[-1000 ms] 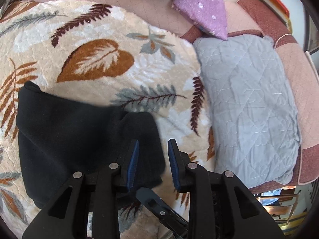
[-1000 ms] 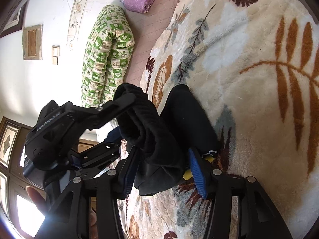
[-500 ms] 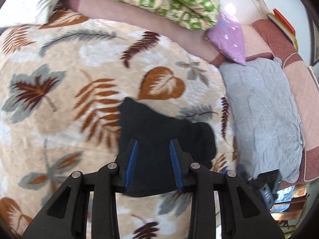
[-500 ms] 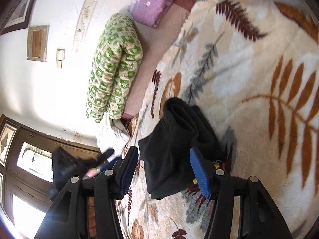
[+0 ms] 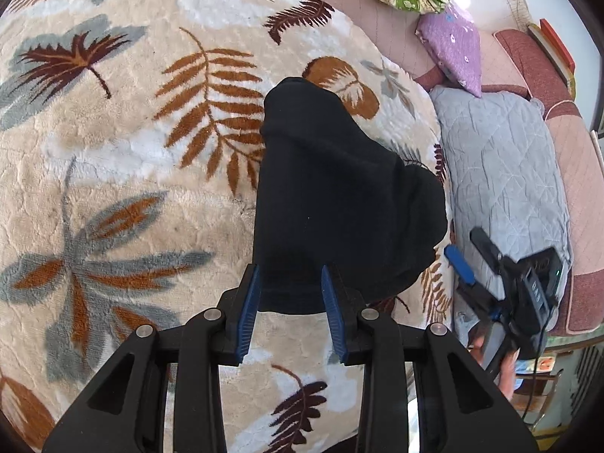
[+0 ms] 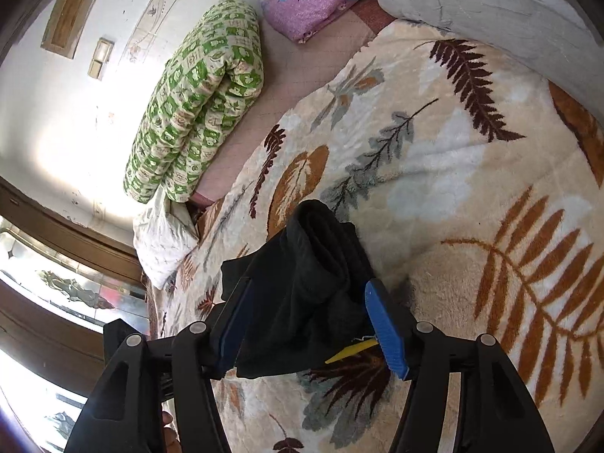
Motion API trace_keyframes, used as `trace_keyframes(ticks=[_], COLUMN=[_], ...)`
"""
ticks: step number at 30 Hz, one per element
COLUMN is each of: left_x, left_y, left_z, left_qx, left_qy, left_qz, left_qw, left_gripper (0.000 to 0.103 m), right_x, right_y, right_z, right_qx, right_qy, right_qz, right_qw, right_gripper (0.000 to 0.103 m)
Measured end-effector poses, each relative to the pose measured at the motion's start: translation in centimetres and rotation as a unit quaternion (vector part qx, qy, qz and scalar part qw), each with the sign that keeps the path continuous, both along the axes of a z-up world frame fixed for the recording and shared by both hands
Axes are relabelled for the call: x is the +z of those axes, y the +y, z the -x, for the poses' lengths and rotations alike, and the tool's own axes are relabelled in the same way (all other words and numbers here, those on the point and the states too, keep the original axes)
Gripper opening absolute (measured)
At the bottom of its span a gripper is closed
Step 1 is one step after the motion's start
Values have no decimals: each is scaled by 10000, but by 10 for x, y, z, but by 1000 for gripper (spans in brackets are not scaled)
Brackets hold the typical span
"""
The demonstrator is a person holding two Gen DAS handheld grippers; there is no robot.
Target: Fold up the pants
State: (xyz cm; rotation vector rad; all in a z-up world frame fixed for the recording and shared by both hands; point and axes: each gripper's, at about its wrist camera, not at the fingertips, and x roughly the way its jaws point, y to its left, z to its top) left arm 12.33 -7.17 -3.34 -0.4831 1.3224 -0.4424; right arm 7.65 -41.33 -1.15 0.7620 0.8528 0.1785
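Note:
The black pants lie folded into a compact bundle on the leaf-patterned beige blanket. My left gripper is open and empty, just above the bundle's near edge. My right gripper shows at the right of the left wrist view, off the bundle's right side. In the right wrist view the right gripper is open, its fingers either side of the folded pants, not closed on them. A yellow tag pokes out by the right finger.
A grey quilted pillow lies right of the blanket. A purple pillow and a green patterned quilt lie at the head of the bed. A white pillow sits near the wall. Books stand at far right.
Both grippers have let go of the pants and pulled back. The left gripper rose and drew away, so the whole folded bundle now lies on the blanket. The right gripper opened and backed off.

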Motion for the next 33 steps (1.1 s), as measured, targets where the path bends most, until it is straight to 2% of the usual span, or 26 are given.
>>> trace_keyframes(ticks=[3, 5, 8, 11, 14, 18, 24, 26, 29, 33], left_x=[2, 3, -3, -11, -22, -28, -30, -32, -37, -44], left_y=[1, 3, 5, 6, 7, 1, -3, 0, 6, 5], left_z=[2, 4, 11, 24, 42, 51, 43, 38, 33, 28], left_qx=[18, 100, 192, 235, 285, 269, 763, 1075, 1456, 1647], left_qy=[-29, -57, 46, 205, 447, 547, 559, 649, 786, 965], left_qz=[106, 167, 305, 426, 615, 731, 1094, 1299, 1581, 1570], left_qw=[9999, 9998, 9993, 9986, 9967, 9955, 9895, 9835, 9735, 9690], left_gripper=[31, 31, 31, 31, 41, 42, 42, 42, 43, 43], right_x=[3, 11, 28, 34, 31, 20, 2, 0, -4, -11], right_y=[4, 8, 31, 74, 122, 161, 200, 206, 210, 213], right_z=[-16, -23, -41, -73, -106, -140, -159, -160, -163, -168], right_qx=[58, 123, 686, 1775, 2600, 3094, 3628, 3759, 3828, 3932], right_qy=[104, -31, -291, -180, 2, 142, 322, 328, 360, 481], right_qz=[233, 298, 416, 622, 1195, 1591, 2319, 2375, 2415, 2467], right_qw=[9997, 9995, 9964, 9820, 9582, 9374, 9020, 8951, 8910, 8844], right_gripper=[63, 63, 63, 66, 66, 66, 66, 66, 66, 66])
